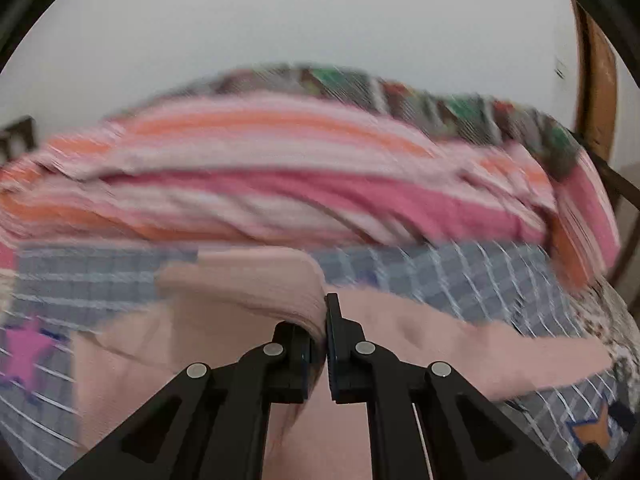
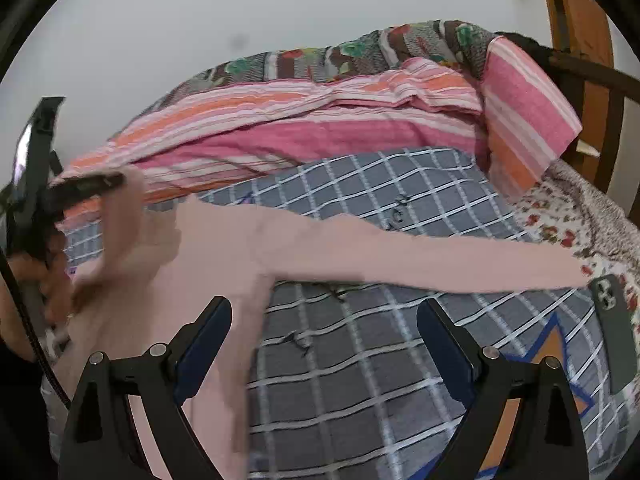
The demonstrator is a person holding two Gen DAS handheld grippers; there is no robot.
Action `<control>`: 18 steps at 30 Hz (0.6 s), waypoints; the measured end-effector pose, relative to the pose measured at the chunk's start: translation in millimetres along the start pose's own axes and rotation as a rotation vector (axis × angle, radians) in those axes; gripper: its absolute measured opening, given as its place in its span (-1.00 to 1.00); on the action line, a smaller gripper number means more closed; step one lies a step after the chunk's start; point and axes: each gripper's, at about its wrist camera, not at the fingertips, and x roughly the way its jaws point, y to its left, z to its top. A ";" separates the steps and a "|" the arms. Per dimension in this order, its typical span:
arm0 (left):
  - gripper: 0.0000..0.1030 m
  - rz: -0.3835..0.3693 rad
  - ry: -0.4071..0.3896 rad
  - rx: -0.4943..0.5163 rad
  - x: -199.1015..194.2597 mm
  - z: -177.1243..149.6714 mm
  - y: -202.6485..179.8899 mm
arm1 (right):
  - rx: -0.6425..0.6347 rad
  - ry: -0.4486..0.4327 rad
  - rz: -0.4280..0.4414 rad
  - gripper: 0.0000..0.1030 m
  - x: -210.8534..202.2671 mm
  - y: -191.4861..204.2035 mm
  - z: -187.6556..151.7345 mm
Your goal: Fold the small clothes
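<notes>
**Pink garment pinched and lifted over checked bedspread**

Black fingers of the left gripper [image 1: 325, 344] are seen pressed together on a fold of the pale pink garment [image 1: 240, 280], which is bunched up and draped over the left finger. The rest of the garment is spread beneath and to the right of the gripper, on the grey checked bedspread [image 1: 460, 276]. A pink star [image 1: 28, 350] and an orange star [image 1: 592, 430] are printed on that bedspread. Much of this view is smeared by motion blur.

From the right wrist, the right gripper [image 2: 324, 344] is shown with its fingers spread wide and nothing between them, hovering above the bedspread [image 2: 360, 360]. The garment [image 2: 360, 252] is seen stretched across the bed, one long sleeve reaching right toward a dark phone [image 2: 614, 332] lying near the bed's edge. At the left, the garment's other end is held raised by the left gripper [image 2: 90, 184]. A pink and orange striped blanket [image 2: 280, 120] is heaped behind, against the white wall [image 2: 240, 8].
</notes>
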 end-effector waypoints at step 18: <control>0.62 0.149 0.024 -0.100 -67.5 -52.8 174.8 | -0.021 0.127 0.251 0.43 85.3 69.7 26.4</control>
